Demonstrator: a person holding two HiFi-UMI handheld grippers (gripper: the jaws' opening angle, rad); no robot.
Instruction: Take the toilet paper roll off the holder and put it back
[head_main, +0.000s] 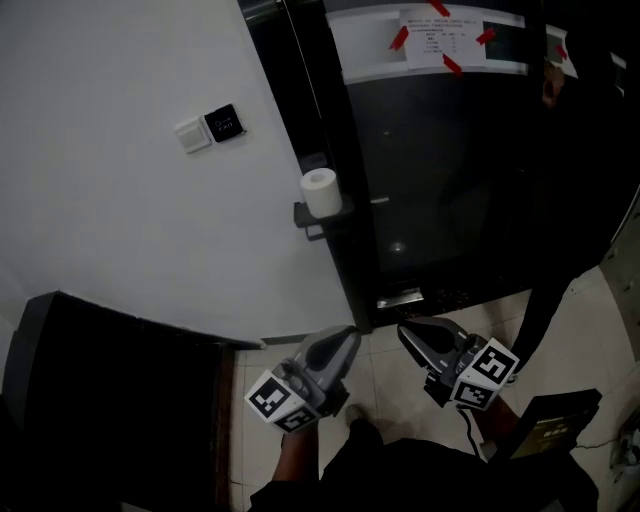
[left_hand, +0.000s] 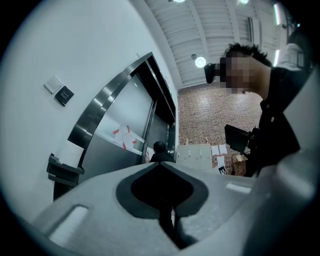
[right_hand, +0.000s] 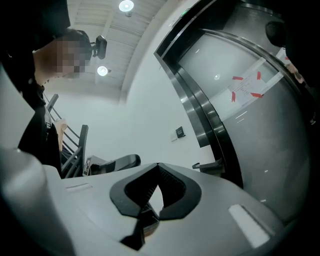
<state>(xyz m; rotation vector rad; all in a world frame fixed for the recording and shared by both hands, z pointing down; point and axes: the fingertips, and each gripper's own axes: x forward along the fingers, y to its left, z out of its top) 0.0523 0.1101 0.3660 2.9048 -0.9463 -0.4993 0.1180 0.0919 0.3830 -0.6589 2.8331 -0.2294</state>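
Toilet paper roll (head_main: 320, 191): white soft cylinder, upright on black angular holder (head_main: 306, 216), on the far matte white wall (head_main: 120, 220). Left hand-held gripper (head_main: 345, 338) and right hand-held gripper (head_main: 408, 332): near, grey jaws together, empty.

Upright on the holder (head_main: 310, 216): toilet paper roll (head_main: 321, 190), at the right edge of the wall (head_main: 120, 230), just beside the door frame (head_main: 318, 120). Up and left on the wall: two switch plates (head_main: 209, 128), side by side. High on the door (head_main: 450, 180): a taped notice (head_main: 437, 38). Low, over the floor (head_main: 390, 385): left gripper (head_main: 345, 336) and right gripper (head_main: 408, 334), side by side, well apart from the roll.
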